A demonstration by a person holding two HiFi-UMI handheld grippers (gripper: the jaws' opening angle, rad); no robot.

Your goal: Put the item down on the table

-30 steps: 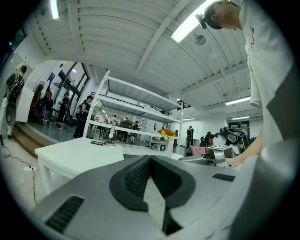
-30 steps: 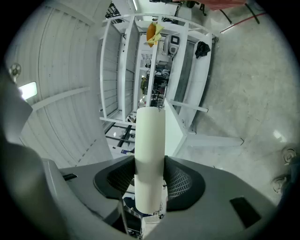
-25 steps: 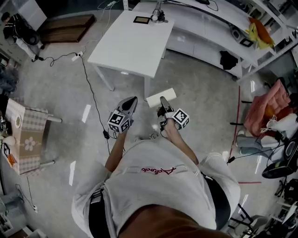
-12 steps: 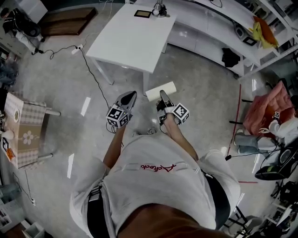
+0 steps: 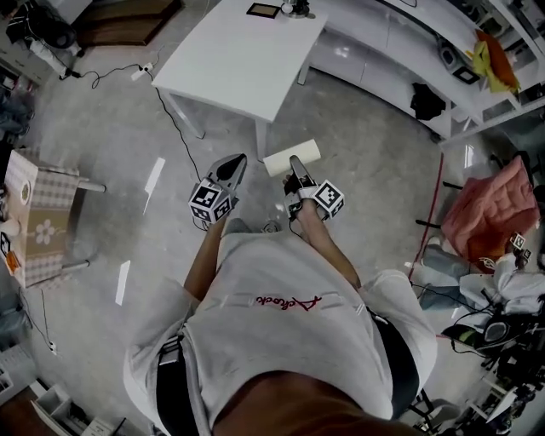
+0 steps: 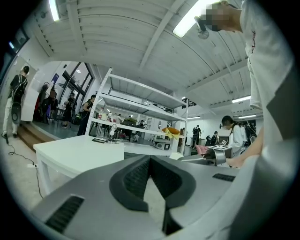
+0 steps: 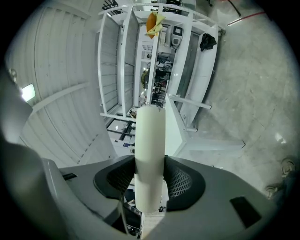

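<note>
- right claw [image 5: 296,163] [image 7: 150,180]: grips the white roll [image 5: 292,157] [image 7: 150,150], one dark ribbed pad pressed on each side of it.
- white roll: sits crosswise in the right claw, in the air above the floor [image 5: 366,196], touching nothing else; sticks out past the pads on both sides, further on one side than the other.
- left claw [image 5: 236,166] [image 6: 150,174]: tips meet with nothing between them; hangs just beside the right claw, level with it and pointing the same way.
- tabletop [image 5: 238,64] [image 6: 75,150]: white, stands ahead of both claws, with its near corner close ahead of the right claw and apart from the white roll; bears a small dark-framed flat thing [image 5: 261,10] and a metal stand [image 5: 296,8] at the edge farthest from the claws.
- black cable [image 5: 170,128]: trails over the floor ahead of the left claw and to its left, passing under the tabletop's near side.
- white shelving [image 5: 409,51] [image 7: 154,61]: runs ahead of the right claw and to its right, beyond the tabletop.
- pink cloth [image 5: 490,213]: lies well off to the right of the right claw.
- small checked table [image 5: 43,221]: stands well off to the left of the left claw.
</note>
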